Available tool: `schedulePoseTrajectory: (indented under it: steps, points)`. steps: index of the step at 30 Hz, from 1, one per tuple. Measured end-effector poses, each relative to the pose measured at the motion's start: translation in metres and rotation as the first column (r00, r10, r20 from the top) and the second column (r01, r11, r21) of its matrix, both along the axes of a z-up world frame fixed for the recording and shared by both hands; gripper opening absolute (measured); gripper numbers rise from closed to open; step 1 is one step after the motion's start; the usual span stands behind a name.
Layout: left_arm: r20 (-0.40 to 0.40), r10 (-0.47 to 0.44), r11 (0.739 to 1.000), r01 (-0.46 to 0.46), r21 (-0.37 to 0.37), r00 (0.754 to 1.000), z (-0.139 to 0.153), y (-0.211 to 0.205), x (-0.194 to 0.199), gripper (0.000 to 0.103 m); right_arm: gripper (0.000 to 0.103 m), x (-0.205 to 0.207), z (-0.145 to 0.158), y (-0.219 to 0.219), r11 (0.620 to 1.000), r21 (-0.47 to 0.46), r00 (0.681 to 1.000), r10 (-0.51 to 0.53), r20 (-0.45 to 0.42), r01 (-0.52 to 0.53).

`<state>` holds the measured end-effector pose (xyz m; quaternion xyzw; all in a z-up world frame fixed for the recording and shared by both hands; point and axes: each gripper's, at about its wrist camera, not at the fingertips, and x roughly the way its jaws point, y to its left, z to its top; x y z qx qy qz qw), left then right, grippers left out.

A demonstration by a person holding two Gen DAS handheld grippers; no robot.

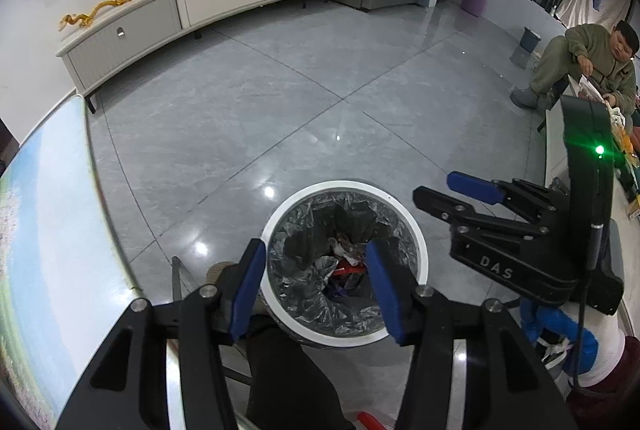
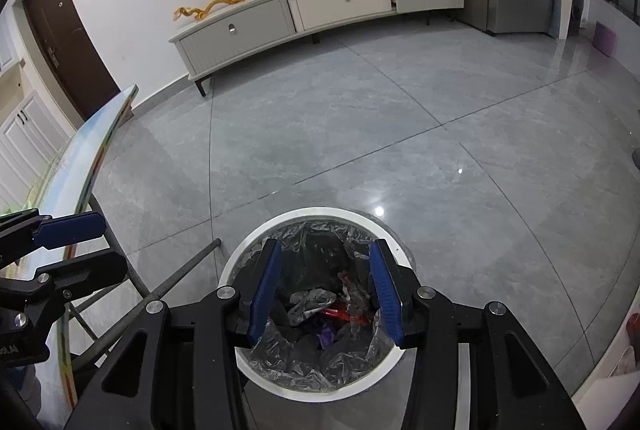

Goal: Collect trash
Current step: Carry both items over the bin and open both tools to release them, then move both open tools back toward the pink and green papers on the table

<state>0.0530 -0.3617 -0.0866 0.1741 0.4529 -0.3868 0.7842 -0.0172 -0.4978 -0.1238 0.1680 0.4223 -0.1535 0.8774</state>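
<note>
A round trash bin with a white rim (image 1: pixel 416 242) and a clear plastic liner stands on the grey tile floor. Crumpled wrappers and a red item (image 1: pixel 346 268) lie at its bottom. My left gripper (image 1: pixel 316 290) hovers over the bin's mouth, open, with nothing between its blue pads. My right gripper (image 1: pixel 440 189) hangs just to the right of the bin. In the right wrist view the same bin rim (image 2: pixel 320 211) and its trash (image 2: pixel 332 306) sit below my right gripper (image 2: pixel 325 294), which is open and holds nothing. My left gripper (image 2: pixel 100 246) shows at the left edge.
A glass-topped table (image 1: pixel 48 209) runs along the left, with metal chair legs (image 2: pixel 180 278) beside the bin. A low TV cabinet (image 1: pixel 200 1) lines the far wall. A seated person (image 1: pixel 592 65), a small grey bin (image 1: pixel 530 39) and a purple stool (image 1: pixel 474 1) are at the right.
</note>
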Motion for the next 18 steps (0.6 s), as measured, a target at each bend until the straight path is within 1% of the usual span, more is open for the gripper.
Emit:
schedulePoseTrajectory:
  steps: [6, 18]
  points:
    - [0.058, 0.034, 0.999, -0.033, -0.018, 0.998, 0.018, 0.014, -0.009, 0.051, 0.051, -0.01, 0.017, 0.007, 1.0, -0.015, 1.0, -0.003, 0.03, 0.004]
    - [0.161, 0.107, 0.993, -0.099, -0.057, 0.981, 0.057, 0.053, -0.023, 0.052, 0.052, -0.028, 0.06, 0.031, 0.998, -0.058, 0.994, 0.026, 0.105, -0.02]
